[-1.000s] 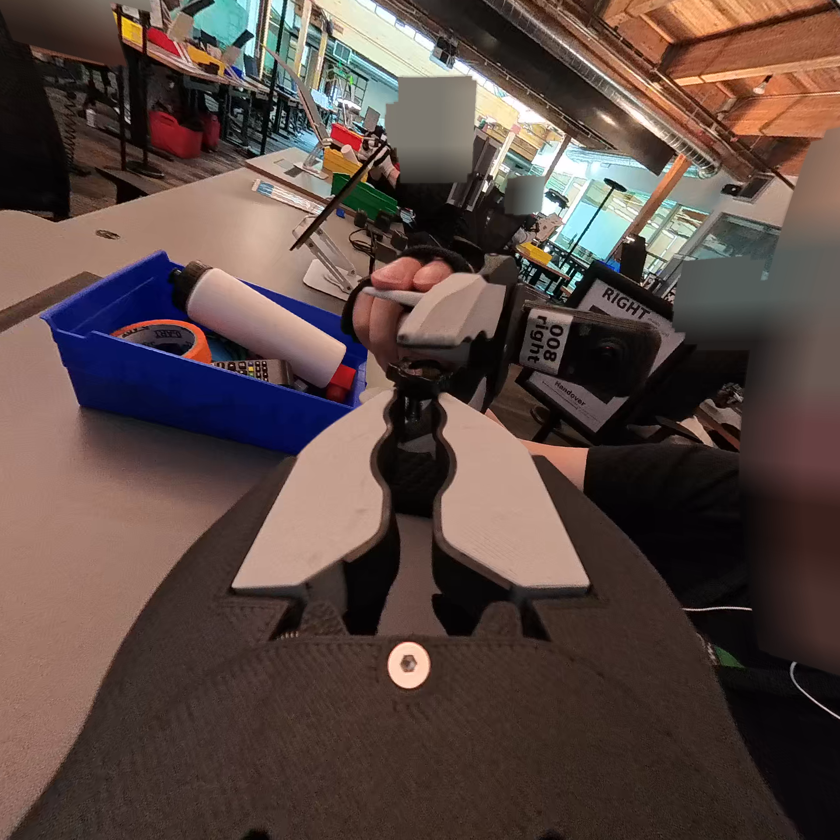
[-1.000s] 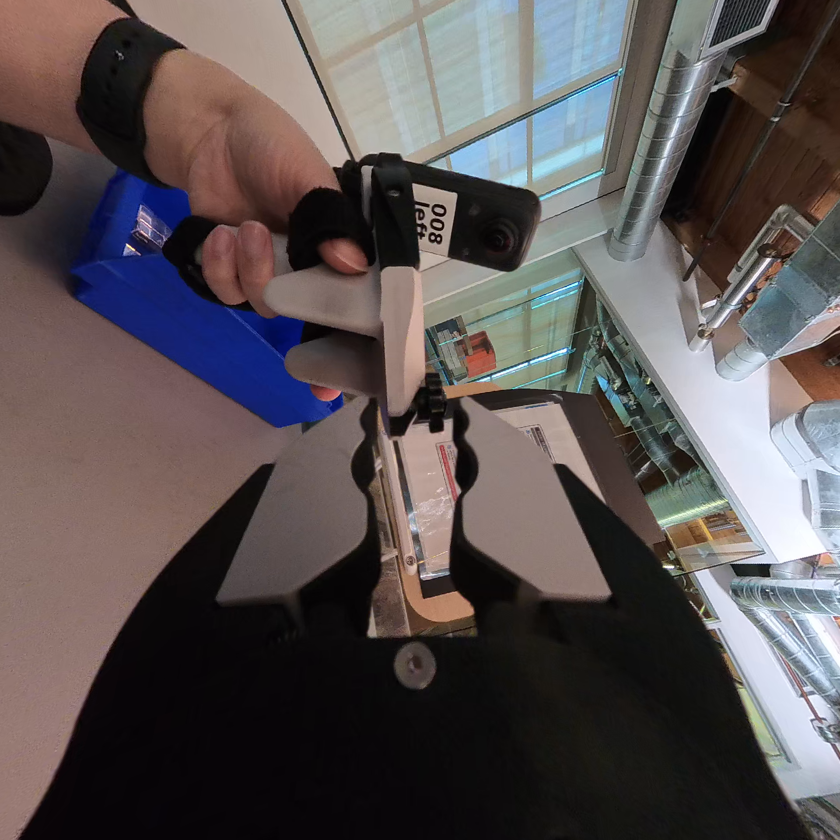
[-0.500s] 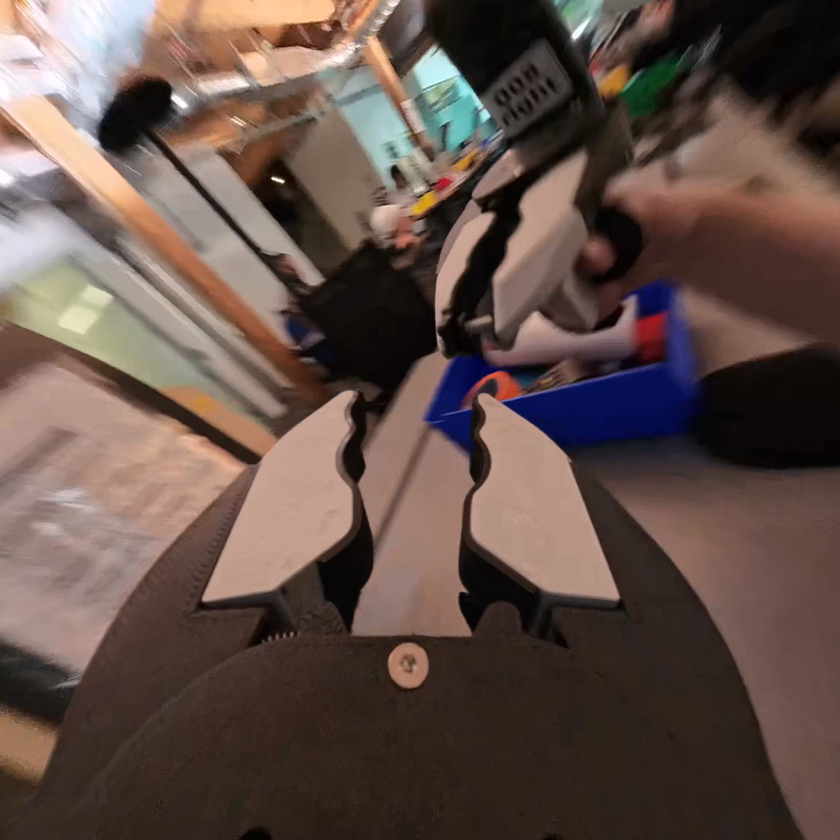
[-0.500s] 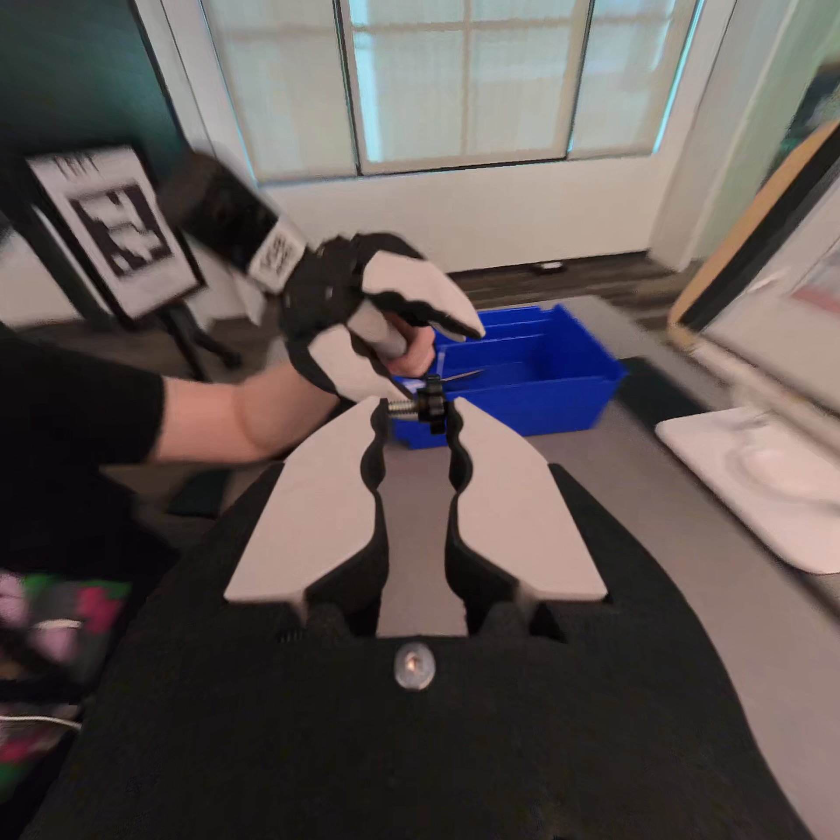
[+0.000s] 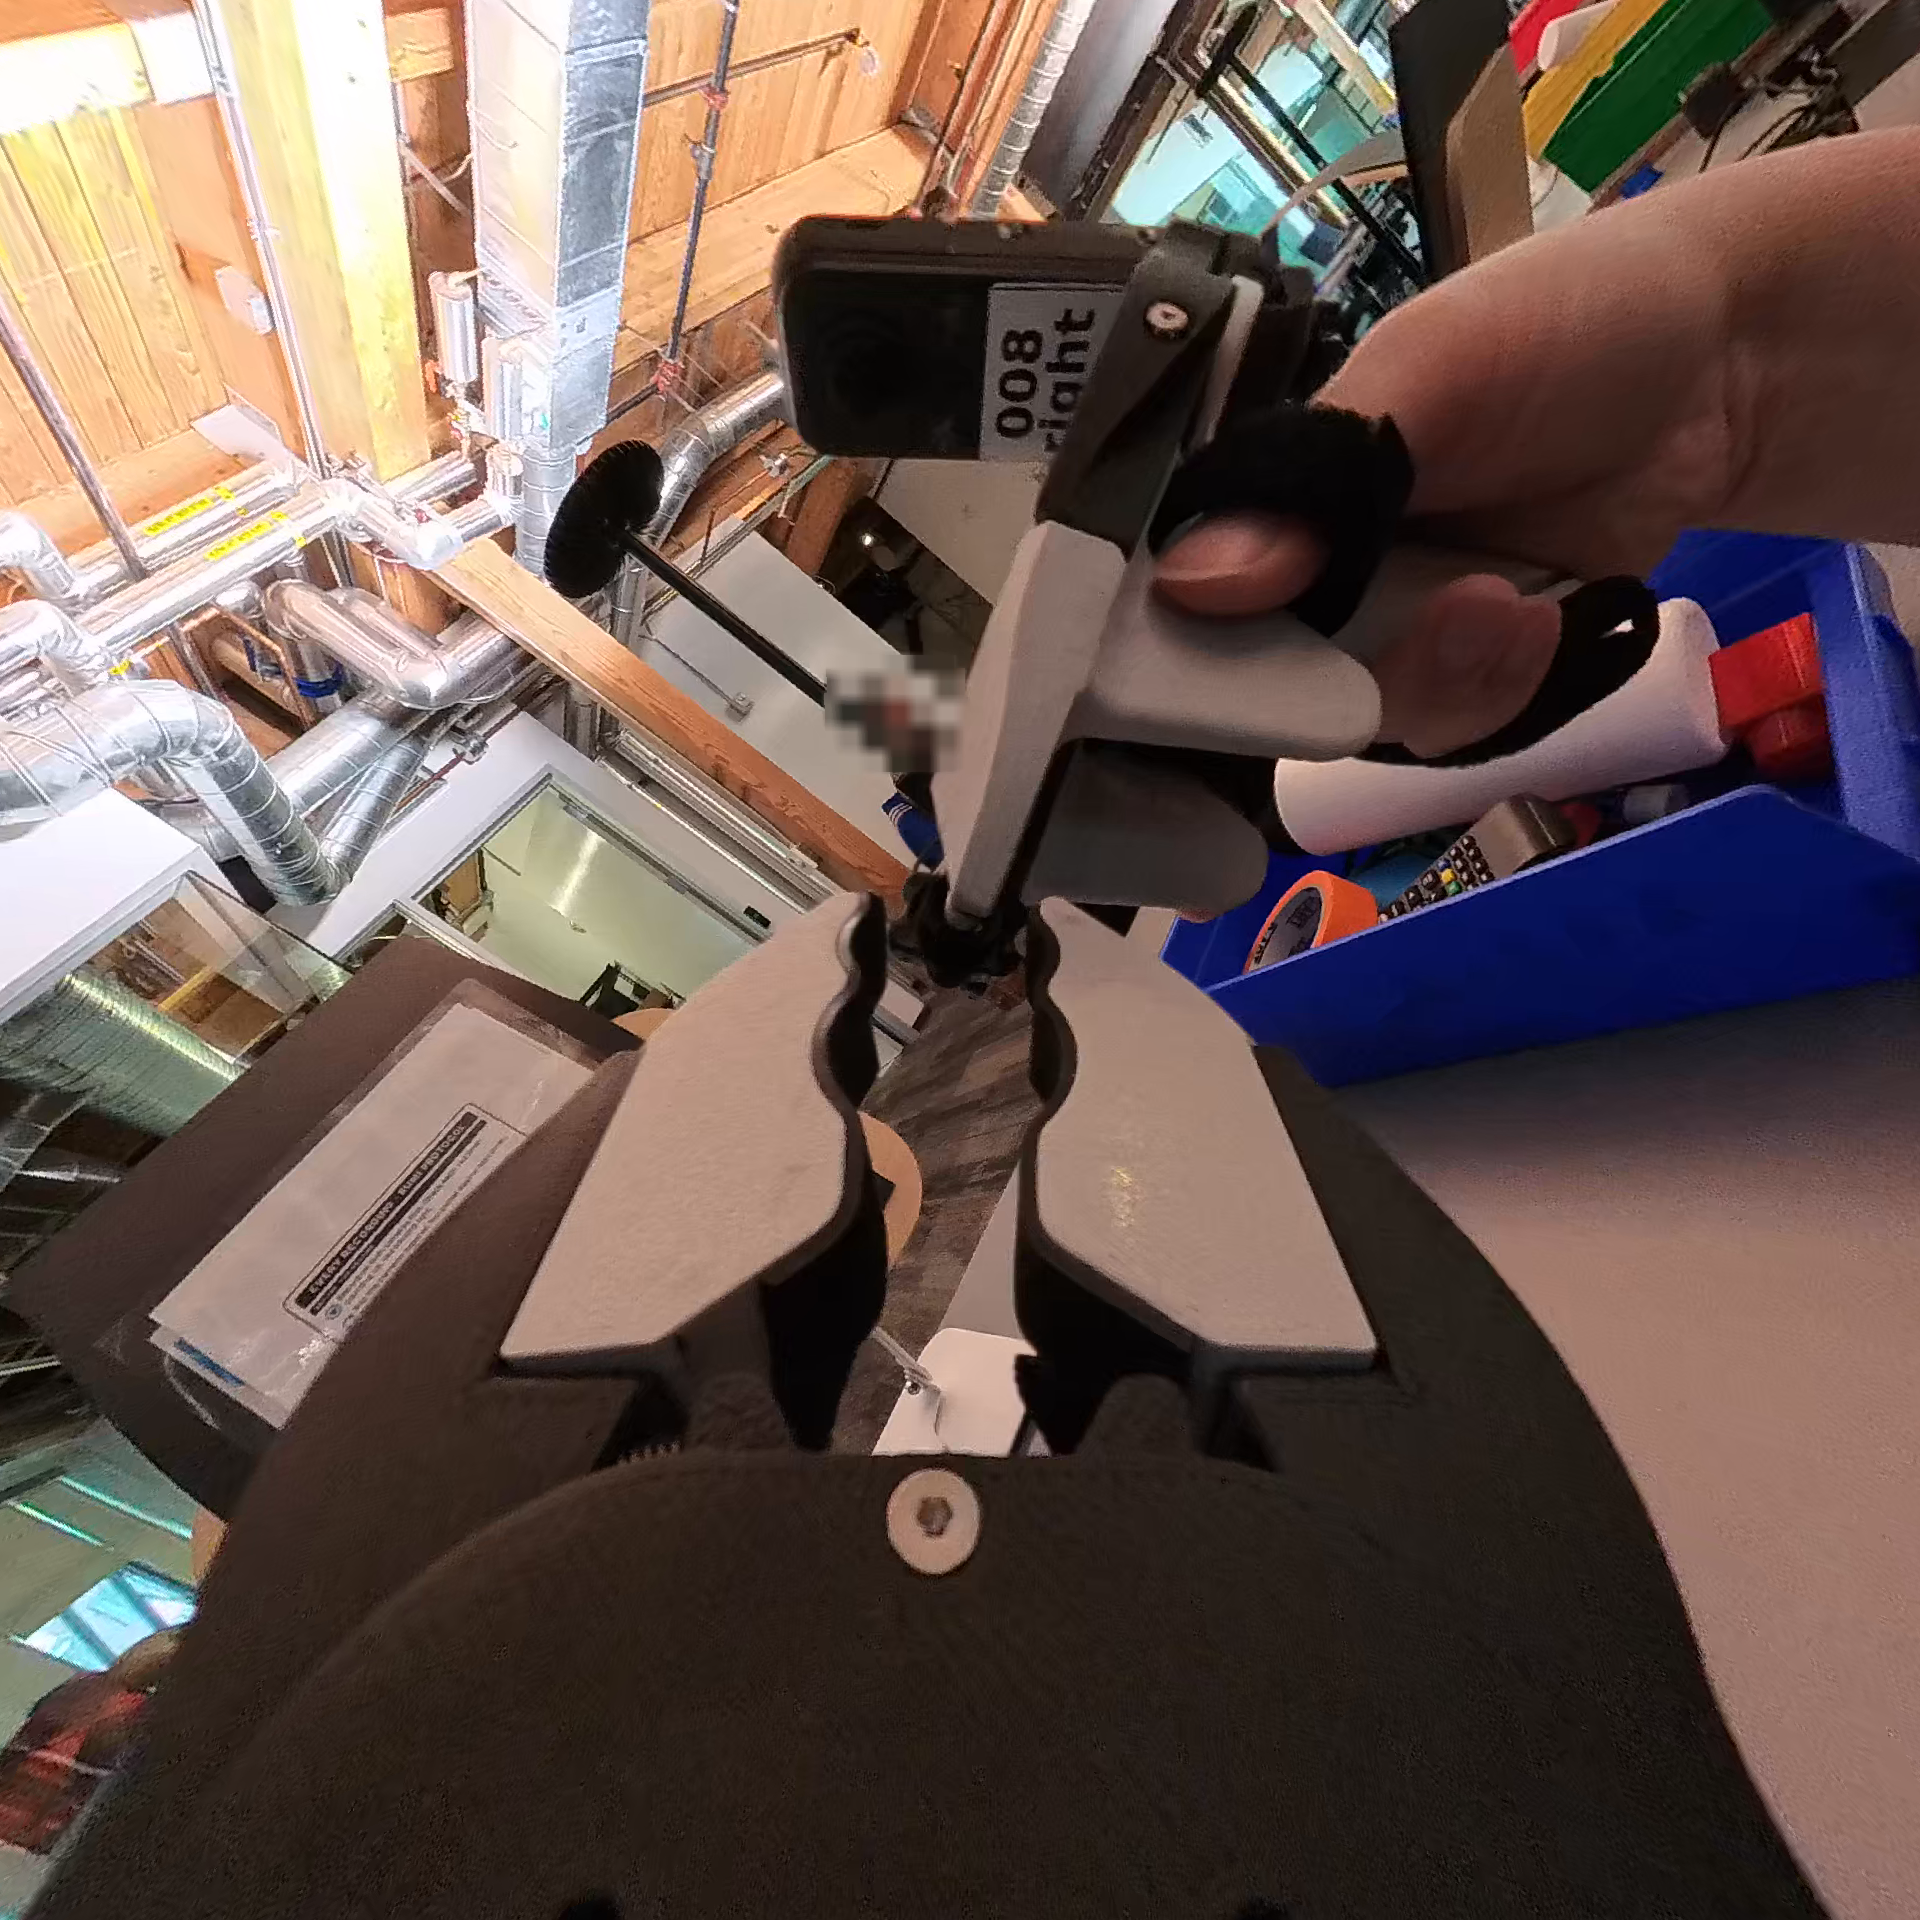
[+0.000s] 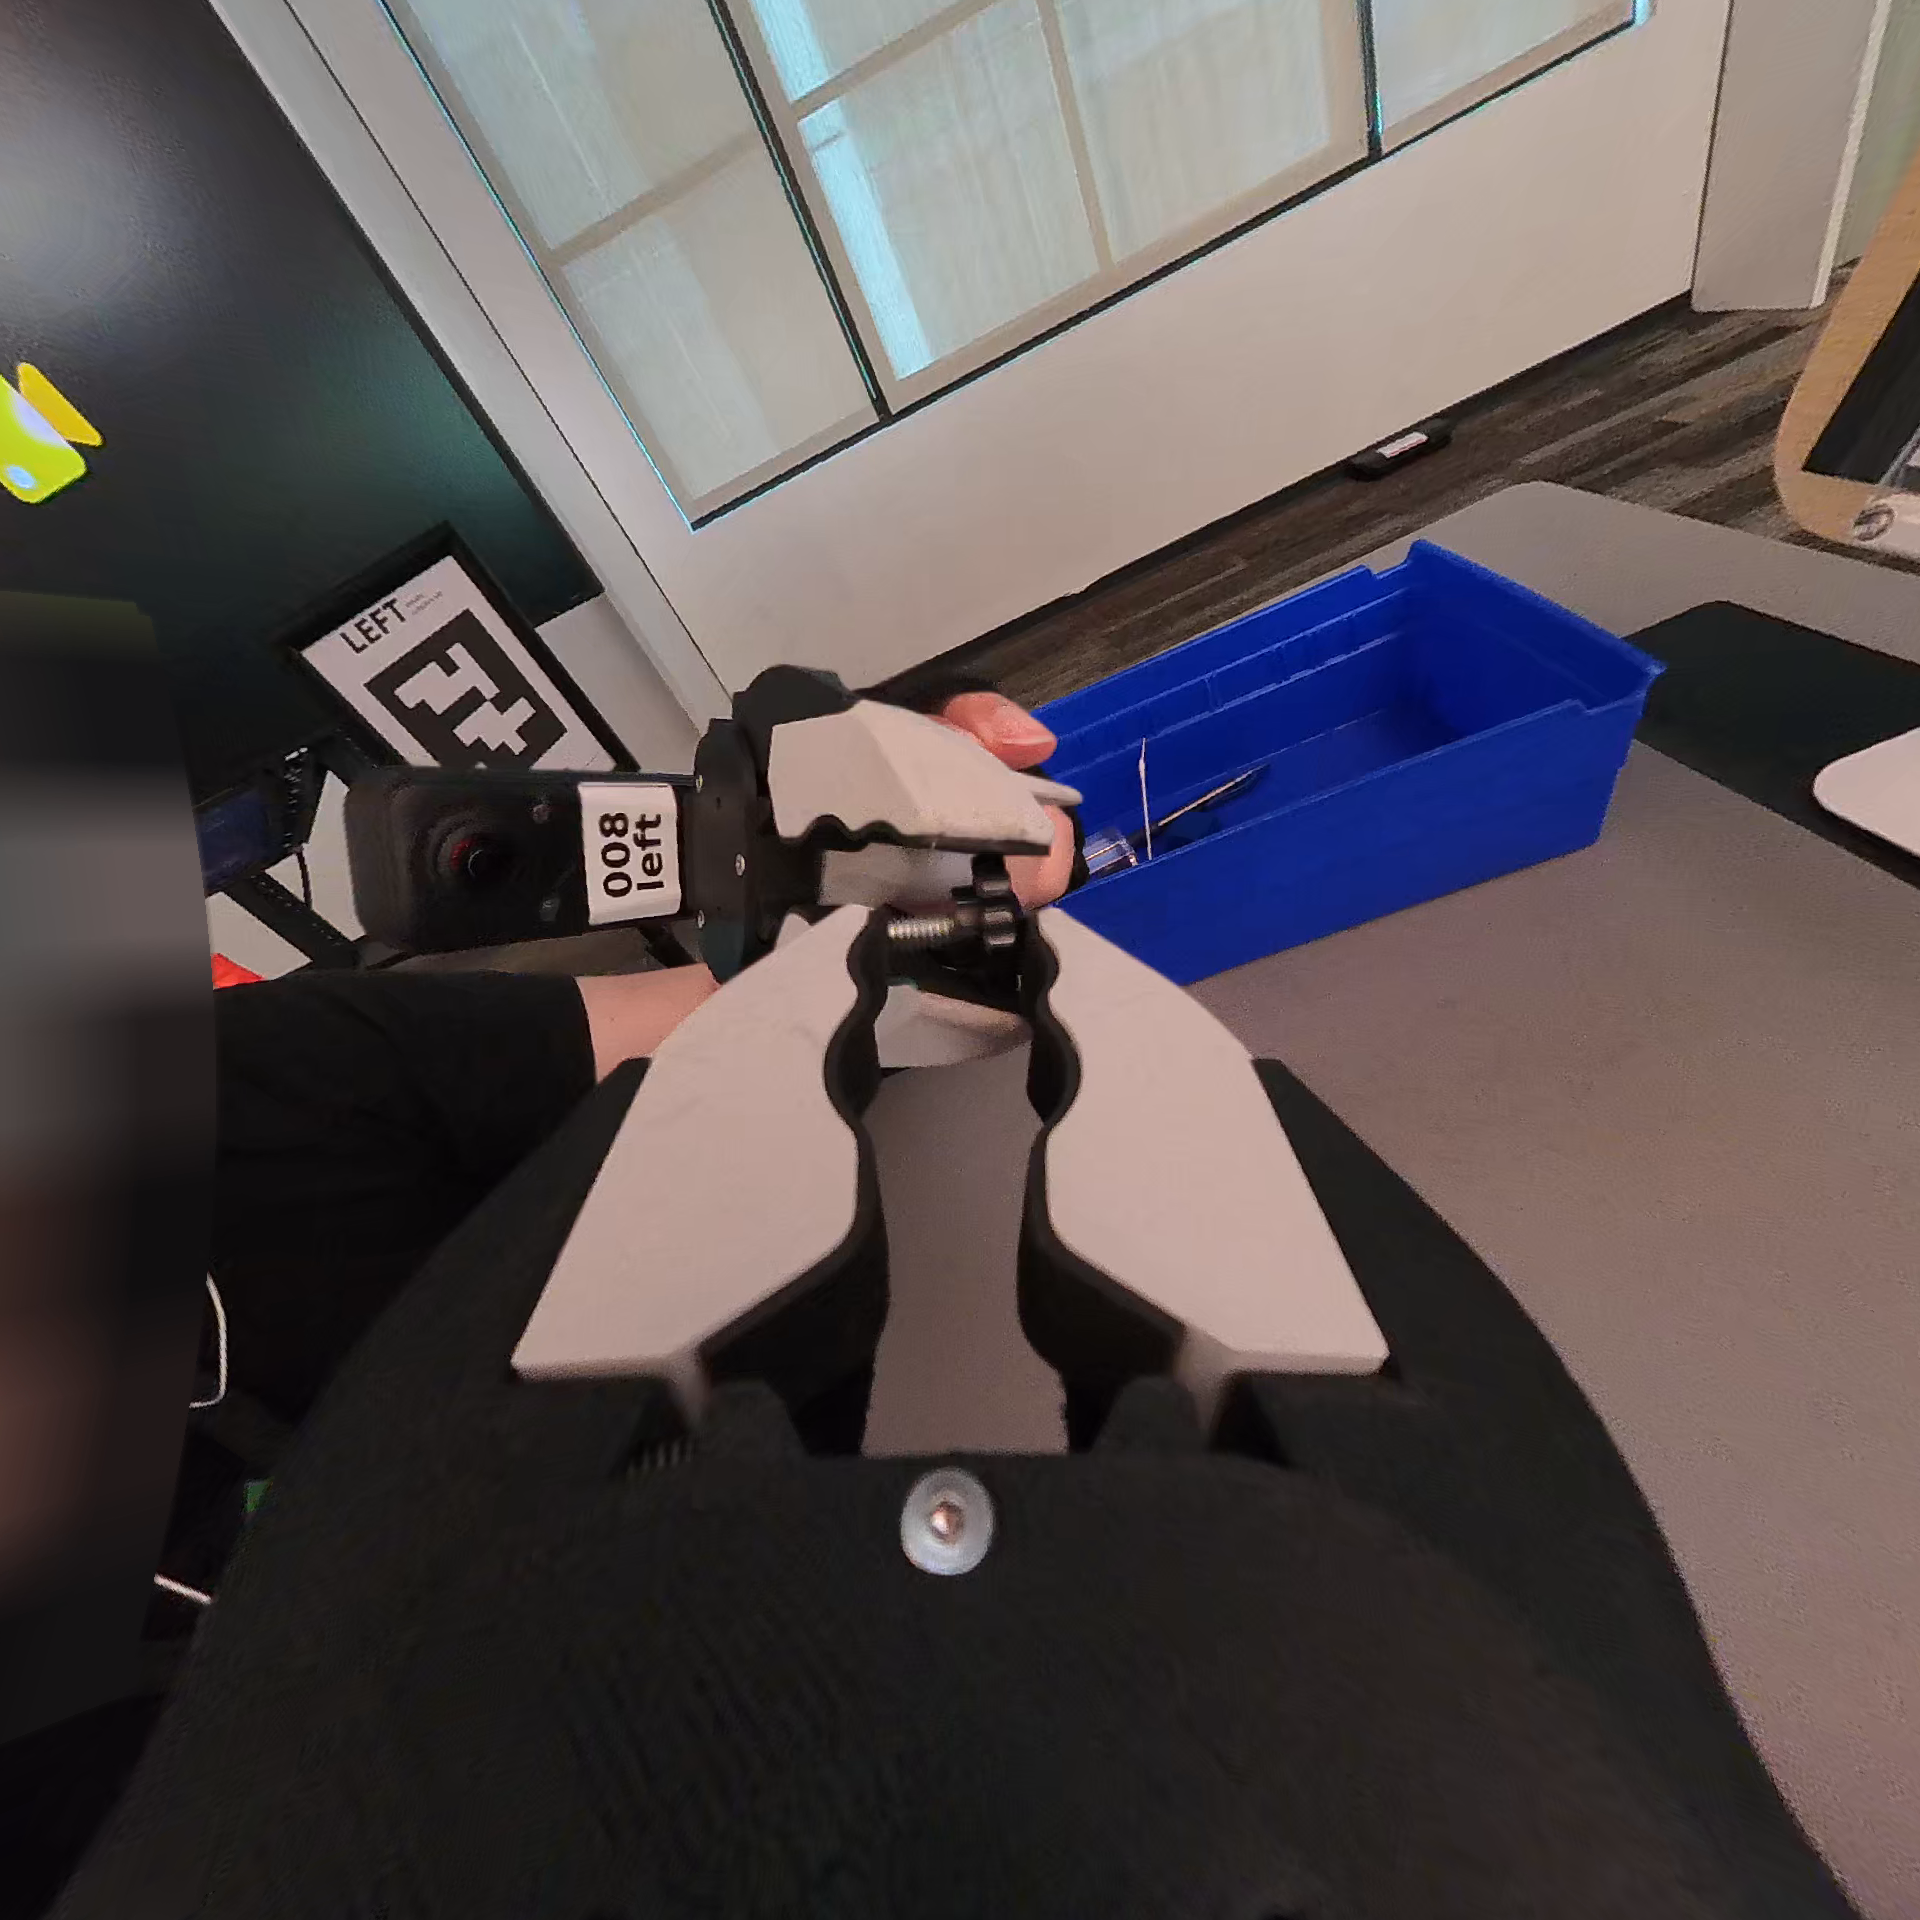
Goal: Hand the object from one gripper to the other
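The object is a small black knob on a short threaded screw (image 6: 961, 920). My right gripper (image 6: 951, 935) is shut on it at the fingertips, screw end on one pad and knob on the other. My left gripper (image 5: 954, 920) is open, with its fingertips close on either side of the same knob (image 5: 956, 940). I cannot tell whether they touch it. In the left wrist view the right gripper (image 5: 971, 909) comes down from the upper right, pinched at its tip. In the right wrist view the left gripper's upper finger (image 6: 904, 790) lies over the knob. Both are held above the grey table (image 6: 1507, 1143).
A blue bin (image 5: 1558, 966) holds a white bottle (image 5: 1507, 758), orange tape (image 5: 1304, 914) and a remote (image 5: 1455, 873). A second blue bin (image 6: 1351, 862) stands just beyond the grippers. A framed marker sign (image 6: 447, 686) stands at the left. A dark board (image 5: 312, 1195) lies off the table's edge. The tips of both grippers are at nearly the same place.
A second ago my left gripper held the knob; half a second ago my right held it with the left open and apart. Now the left has swung back around the knob.
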A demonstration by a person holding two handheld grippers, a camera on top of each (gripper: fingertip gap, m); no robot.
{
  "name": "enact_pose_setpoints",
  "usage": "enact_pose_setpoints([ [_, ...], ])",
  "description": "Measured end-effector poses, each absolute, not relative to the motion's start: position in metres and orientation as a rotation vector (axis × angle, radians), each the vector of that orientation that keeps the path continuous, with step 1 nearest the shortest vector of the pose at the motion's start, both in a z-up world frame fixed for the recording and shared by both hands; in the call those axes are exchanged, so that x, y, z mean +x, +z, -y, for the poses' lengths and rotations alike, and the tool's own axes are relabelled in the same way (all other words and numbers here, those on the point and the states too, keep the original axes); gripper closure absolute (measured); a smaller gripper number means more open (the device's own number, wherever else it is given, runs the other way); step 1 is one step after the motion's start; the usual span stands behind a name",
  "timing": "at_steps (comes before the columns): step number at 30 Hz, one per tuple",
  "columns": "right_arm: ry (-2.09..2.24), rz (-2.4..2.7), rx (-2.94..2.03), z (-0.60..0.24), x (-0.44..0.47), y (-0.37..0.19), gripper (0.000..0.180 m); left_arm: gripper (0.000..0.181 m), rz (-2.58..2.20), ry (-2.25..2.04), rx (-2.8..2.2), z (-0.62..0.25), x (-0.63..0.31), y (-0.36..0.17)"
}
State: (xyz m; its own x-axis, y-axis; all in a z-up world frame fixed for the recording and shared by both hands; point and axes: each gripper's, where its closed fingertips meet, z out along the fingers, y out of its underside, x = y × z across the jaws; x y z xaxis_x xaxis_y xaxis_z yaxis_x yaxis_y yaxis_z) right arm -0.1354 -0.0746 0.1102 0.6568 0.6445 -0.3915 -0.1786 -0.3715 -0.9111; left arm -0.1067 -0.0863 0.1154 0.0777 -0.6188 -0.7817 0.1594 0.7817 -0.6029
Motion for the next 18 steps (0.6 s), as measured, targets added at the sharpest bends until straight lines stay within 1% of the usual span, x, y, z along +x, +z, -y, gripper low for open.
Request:
enact_pose_setpoints([
  [3,0.885,0.409,-1.722,0.075,-0.136,0.112,0.154,0.157,-1.364,-0.629,-0.418,0.086,-0.108,0.118],
  [5,0.903,0.483,-1.638,0.082,-0.143,0.121,0.142,0.157,-1.314,-0.763,-0.446,0.088,-0.113,0.129],
  [7,0.974,0.498,-1.54,0.089,-0.146,0.135,0.134,0.157,-1.245,-1.009,-0.468,0.094,-0.124,0.145],
  [10,1.231,0.405,-1.364,0.097,-0.144,0.16,0.135,0.157,-1.141,-1.507,-0.402,0.11,-0.154,0.172],
  [13,1.599,0.319,-1.204,0.103,-0.146,0.174,0.133,0.157,-1.076,-1.801,-0.329,0.113,-0.174,0.185],
  [15,1.755,0.324,-1.199,0.102,-0.156,0.169,0.131,0.157,-1.08,-1.854,-0.302,0.115,-0.177,0.184],
  [17,1.82,0.326,-1.201,0.101,-0.167,0.166,0.13,0.157,-1.105,-1.827,-0.282,0.118,-0.175,0.18],
  [18,1.831,0.331,-1.21,0.1,-0.173,0.164,0.133,0.157,-1.121,-1.813,-0.275,0.12,-0.174,0.178],
])
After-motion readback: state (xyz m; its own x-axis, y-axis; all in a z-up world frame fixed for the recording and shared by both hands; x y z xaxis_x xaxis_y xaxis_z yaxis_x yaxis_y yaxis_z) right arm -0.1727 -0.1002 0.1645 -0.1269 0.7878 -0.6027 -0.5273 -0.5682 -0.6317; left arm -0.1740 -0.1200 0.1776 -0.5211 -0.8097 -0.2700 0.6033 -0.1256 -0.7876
